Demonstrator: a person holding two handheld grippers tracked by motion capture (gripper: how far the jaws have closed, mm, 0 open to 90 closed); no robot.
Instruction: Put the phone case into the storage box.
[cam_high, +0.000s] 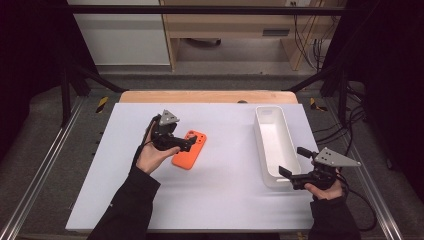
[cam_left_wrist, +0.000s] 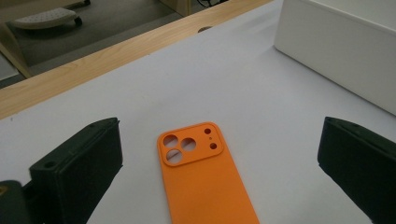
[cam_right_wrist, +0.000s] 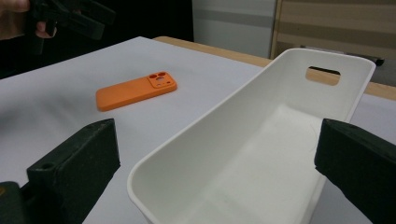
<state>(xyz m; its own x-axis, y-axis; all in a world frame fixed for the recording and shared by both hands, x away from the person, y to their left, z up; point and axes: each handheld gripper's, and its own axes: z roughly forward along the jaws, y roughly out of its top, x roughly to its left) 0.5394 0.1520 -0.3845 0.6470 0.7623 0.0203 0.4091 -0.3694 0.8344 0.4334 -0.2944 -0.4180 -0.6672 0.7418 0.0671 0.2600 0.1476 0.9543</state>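
Orange phone case (cam_left_wrist: 205, 186), flat, camera cutouts upward

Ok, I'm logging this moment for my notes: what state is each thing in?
Phone case: lying flat on the white sheet, camera cutouts up, nothing gripping it.
White bin: upright, empty, handle slot at its far end.
Left gripper: jaws wide open, over the phone case, not pressing it.
Right gripper: jaws wide open at the bin's near end, holding nothing.

I see open white tabletop (cam_high: 225, 185) between the orange phone case (cam_high: 190, 149) and the white bin (cam_high: 274, 145); the bin's tall walls block passage on my right.
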